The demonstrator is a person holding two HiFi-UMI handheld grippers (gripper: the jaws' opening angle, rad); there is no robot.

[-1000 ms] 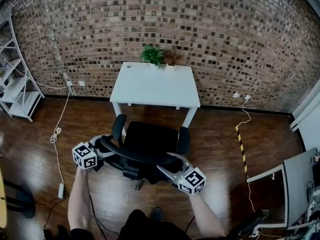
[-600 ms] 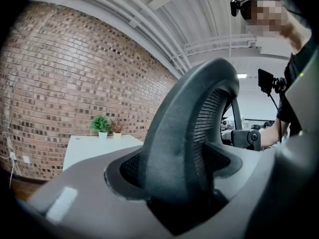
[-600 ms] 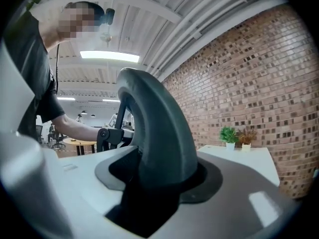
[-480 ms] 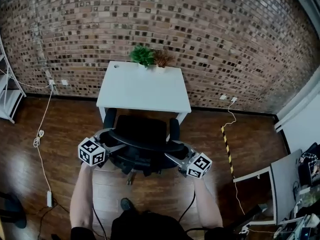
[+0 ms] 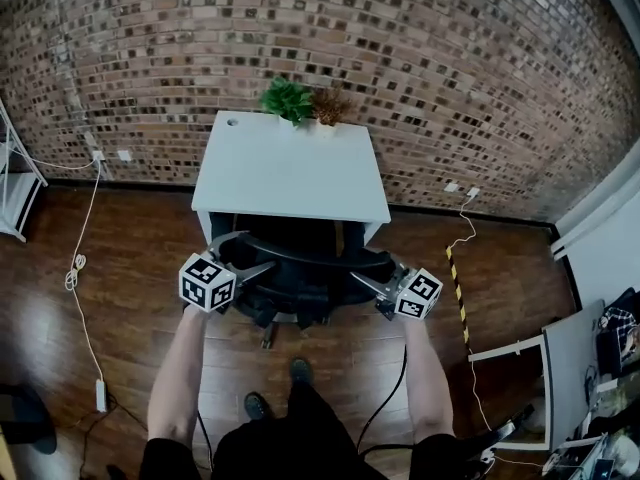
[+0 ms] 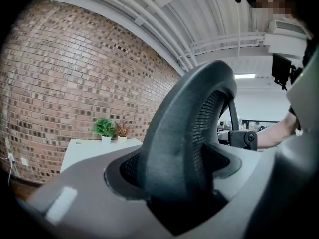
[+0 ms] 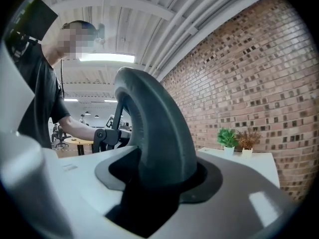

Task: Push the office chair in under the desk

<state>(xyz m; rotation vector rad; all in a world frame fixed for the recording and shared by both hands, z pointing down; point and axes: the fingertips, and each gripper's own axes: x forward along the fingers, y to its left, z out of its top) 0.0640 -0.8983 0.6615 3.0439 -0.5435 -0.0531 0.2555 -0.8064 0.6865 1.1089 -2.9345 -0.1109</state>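
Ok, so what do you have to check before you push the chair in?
1. Left gripper holds the black mesh office chair by its curved backrest rim: ok, the rim sits between its jaws.
2. Right gripper on the same rim: ok.
3. Chair lined up with the white rectangular desk: ok, it sits between the desk's sides.
4. Space under the desk free: cannot tell, the top hides it.
5. Two small potted plants safe: ok, they stand at the far edge by the brick wall.
6. White floor cable away from the chair: ok, it lies off to the left.
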